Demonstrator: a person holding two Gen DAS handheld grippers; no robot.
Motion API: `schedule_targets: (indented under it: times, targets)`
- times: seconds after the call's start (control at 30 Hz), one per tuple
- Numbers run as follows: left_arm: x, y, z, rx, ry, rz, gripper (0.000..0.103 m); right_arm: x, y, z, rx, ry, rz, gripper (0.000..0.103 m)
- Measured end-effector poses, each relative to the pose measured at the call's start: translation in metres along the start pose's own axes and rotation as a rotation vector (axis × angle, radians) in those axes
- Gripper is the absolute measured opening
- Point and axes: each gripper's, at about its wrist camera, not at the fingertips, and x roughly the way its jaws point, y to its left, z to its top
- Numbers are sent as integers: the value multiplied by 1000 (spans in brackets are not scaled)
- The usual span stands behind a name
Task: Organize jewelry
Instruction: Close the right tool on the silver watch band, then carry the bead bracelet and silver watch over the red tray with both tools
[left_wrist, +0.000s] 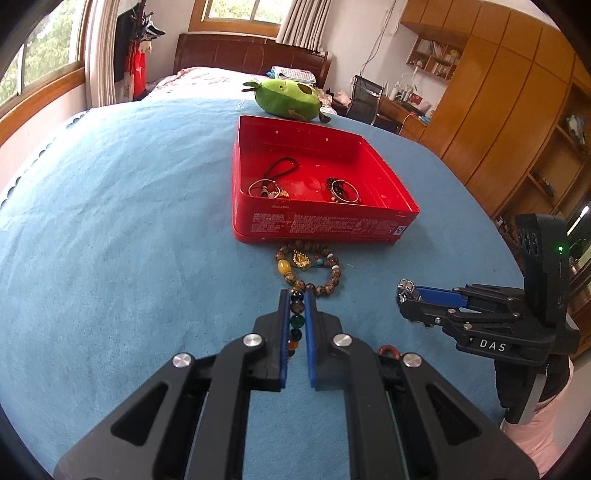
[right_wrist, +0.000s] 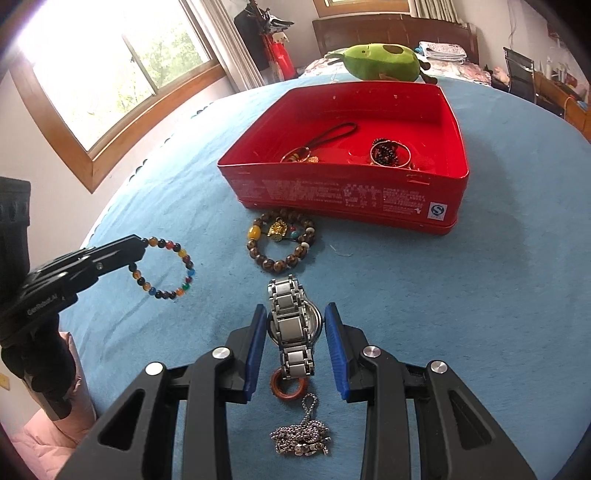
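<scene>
My left gripper (left_wrist: 297, 295) is shut on a multicoloured bead bracelet (left_wrist: 296, 321), which hangs as a loop (right_wrist: 168, 269) above the blue cloth. My right gripper (right_wrist: 295, 308) is shut on a silver metal watch (right_wrist: 291, 325), its pads against the case; in the left wrist view the watch (left_wrist: 405, 290) sits at the tip of that gripper (left_wrist: 406, 297). An open red tin (left_wrist: 325, 227) (right_wrist: 343, 195) stands ahead of both, holding a corded charm (right_wrist: 314, 147) and a dark bead bracelet with a bangle (right_wrist: 389, 153). A brown bead bracelet (right_wrist: 295, 258) (left_wrist: 328, 282) lies before the tin.
A red-brown ring (right_wrist: 290, 393) (left_wrist: 388, 350) and a heap of silver ball chain (right_wrist: 301, 435) lie on the cloth below the watch. A green avocado plush (left_wrist: 288, 98) sits behind the tin. The blue cloth (left_wrist: 129, 221) ends at rounded edges left and right.
</scene>
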Motion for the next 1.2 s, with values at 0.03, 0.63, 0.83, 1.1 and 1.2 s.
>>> schedule_targets:
  times: [0.03, 0.63, 0.83, 1.1, 1.2]
  targets:
    - [1, 0, 0, -1, 1, 3, 6, 1, -1, 0, 4, 4, -3, 32]
    - [20, 4, 2, -9, 41, 32, 6, 9, -12, 2, 26, 11, -19, 32]
    - [4, -8, 20, 25, 3, 37, 6, -5, -10, 14, 14, -16, -29, 32]
    - [-7, -26, 57, 55, -50, 17, 6, -27, -10, 51, 21, -81, -31, 32]
    - [-4, -30, 74, 54, -71, 17, 6, -29, -12, 69, 32, -104, -39, 32]
